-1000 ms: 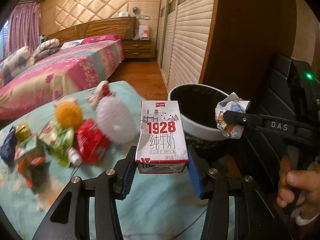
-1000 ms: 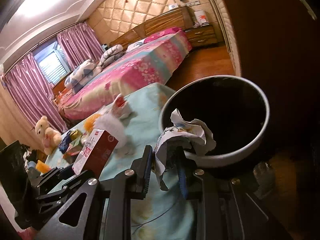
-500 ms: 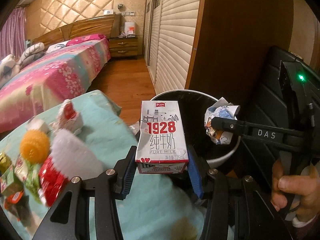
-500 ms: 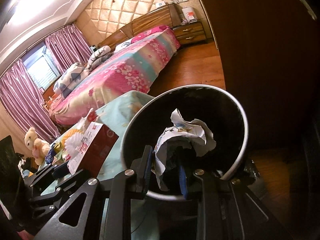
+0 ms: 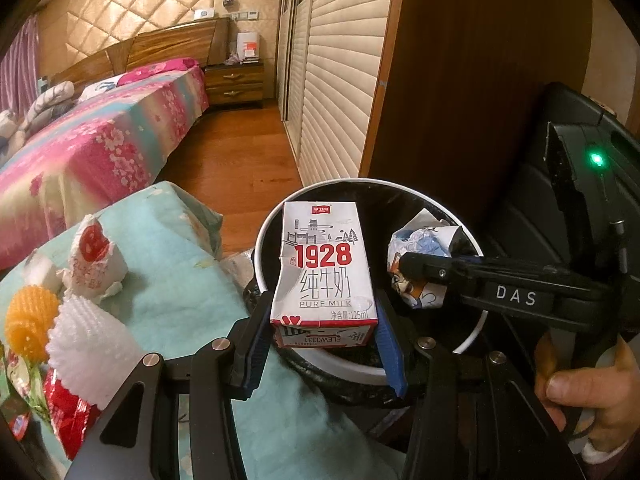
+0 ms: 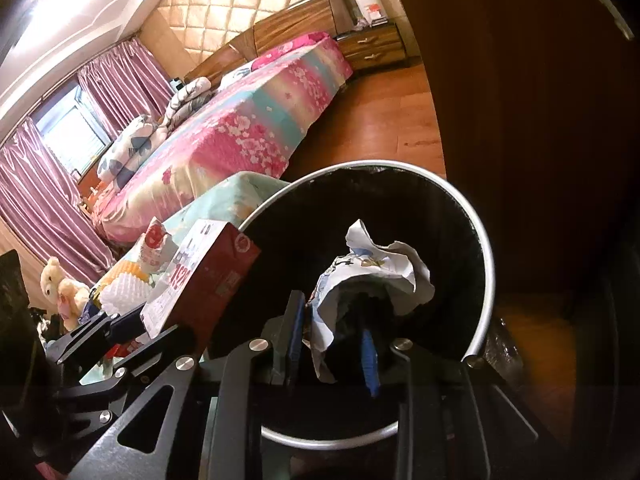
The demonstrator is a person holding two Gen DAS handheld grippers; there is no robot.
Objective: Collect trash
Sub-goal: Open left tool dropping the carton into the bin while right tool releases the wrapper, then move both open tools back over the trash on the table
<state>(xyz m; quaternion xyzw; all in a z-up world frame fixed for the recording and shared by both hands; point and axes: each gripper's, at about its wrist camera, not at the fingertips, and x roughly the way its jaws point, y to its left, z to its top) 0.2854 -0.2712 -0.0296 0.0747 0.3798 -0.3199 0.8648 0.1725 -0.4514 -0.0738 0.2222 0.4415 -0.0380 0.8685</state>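
My left gripper (image 5: 322, 336) is shut on a white and red 1928 milk carton (image 5: 324, 268) and holds it over the near rim of a round bin (image 5: 474, 336) lined with a black bag. My right gripper (image 6: 332, 344) is shut on a crumpled printed paper (image 6: 372, 268) and holds it above the bin's opening (image 6: 478, 240). The paper (image 5: 424, 264) and the right gripper (image 5: 416, 266) also show in the left wrist view, to the right of the carton. The carton (image 6: 200, 276) shows at the left in the right wrist view.
More trash lies on the teal-covered table (image 5: 172, 280): a white foam net (image 5: 88, 356), an orange foam net (image 5: 28, 324), a red and white wrapper (image 5: 94, 256) and red packets (image 5: 68, 416). A bed (image 5: 92, 152) stands behind, a dark wardrobe (image 5: 472, 80) at the right.
Both grippers have moved right, from over the table to over the bin. The carton and the paper are still held.
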